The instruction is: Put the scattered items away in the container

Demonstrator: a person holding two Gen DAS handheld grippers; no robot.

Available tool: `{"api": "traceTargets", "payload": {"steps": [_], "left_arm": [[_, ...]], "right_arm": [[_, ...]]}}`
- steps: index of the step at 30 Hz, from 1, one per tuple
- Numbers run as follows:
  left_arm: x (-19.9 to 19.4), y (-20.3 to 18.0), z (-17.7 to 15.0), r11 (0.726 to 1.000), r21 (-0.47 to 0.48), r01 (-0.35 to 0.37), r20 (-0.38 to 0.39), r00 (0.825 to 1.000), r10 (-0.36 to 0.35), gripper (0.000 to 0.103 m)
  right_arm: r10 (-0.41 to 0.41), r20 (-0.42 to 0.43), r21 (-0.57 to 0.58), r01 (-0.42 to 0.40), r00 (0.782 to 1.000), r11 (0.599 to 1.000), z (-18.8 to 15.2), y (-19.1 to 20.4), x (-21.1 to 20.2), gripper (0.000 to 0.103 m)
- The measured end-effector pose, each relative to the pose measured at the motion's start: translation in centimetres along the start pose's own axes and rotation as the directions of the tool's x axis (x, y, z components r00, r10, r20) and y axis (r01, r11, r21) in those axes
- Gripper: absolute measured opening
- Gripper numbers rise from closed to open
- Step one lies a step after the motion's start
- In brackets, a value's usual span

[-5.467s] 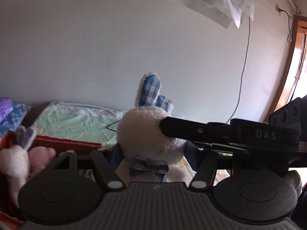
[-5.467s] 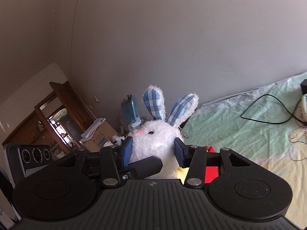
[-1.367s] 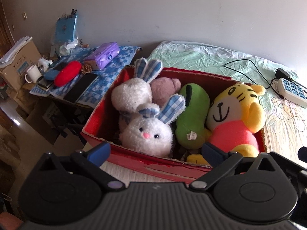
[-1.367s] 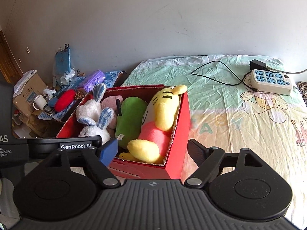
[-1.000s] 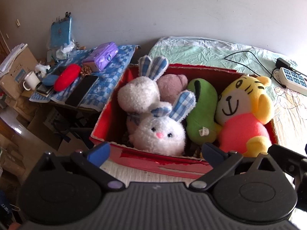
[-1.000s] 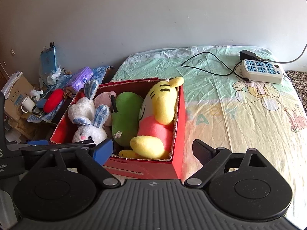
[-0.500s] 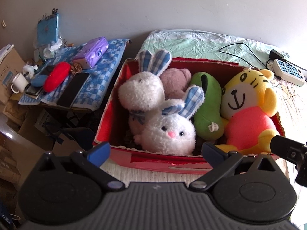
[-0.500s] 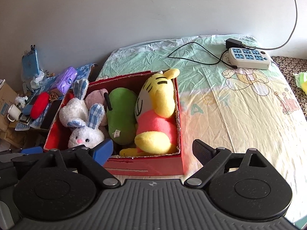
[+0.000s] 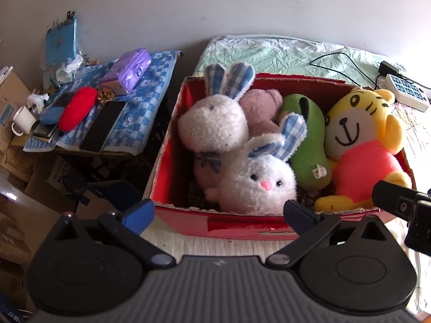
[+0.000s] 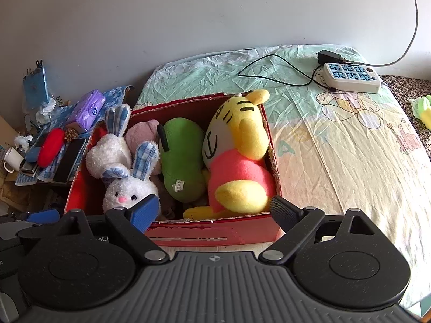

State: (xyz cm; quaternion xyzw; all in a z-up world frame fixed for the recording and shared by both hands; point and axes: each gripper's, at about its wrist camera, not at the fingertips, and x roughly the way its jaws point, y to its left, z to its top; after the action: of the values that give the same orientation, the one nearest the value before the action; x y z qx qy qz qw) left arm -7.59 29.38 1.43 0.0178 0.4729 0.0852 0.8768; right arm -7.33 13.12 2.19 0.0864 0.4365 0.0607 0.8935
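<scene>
Both hand-held grippers [image 9: 218, 211] [image 10: 212, 210] have drawn back, empty and wide, above the red box [image 10: 215, 231] of plush toys [image 10: 237, 167].

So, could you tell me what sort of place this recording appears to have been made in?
Most likely a lived-in bedroom. The red box of plush toys sits on a bed covered with a cartoon-print sheet, a power strip lies near the wall, and a cluttered side table stands beside it.

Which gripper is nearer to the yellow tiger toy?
Right. The right gripper hangs open just before the tiger; the left gripper, also open, faces the front rabbit, further left.
</scene>
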Motion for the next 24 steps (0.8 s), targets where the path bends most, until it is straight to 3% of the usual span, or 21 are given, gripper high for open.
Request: {"api": "traceTargets", "payload": {"steps": [17,24], "left_arm": [[0.4,1.4,0.6,1.0,-0.019,-0.004,0.008,1.0,0.004,0.101],[0.2,0.0,0.9,1.0,0.012,0.019,0.016,1.0,-0.02,0.101]], "right_arm": [[-0.067,0.005,-0.055,0.067,0.998,0.996,0.6,2.0,0.5,0.092],[-0.105,0.034,-0.045,0.107,0.994,0.993,0.8,1.1,0.0,0.092]]}}
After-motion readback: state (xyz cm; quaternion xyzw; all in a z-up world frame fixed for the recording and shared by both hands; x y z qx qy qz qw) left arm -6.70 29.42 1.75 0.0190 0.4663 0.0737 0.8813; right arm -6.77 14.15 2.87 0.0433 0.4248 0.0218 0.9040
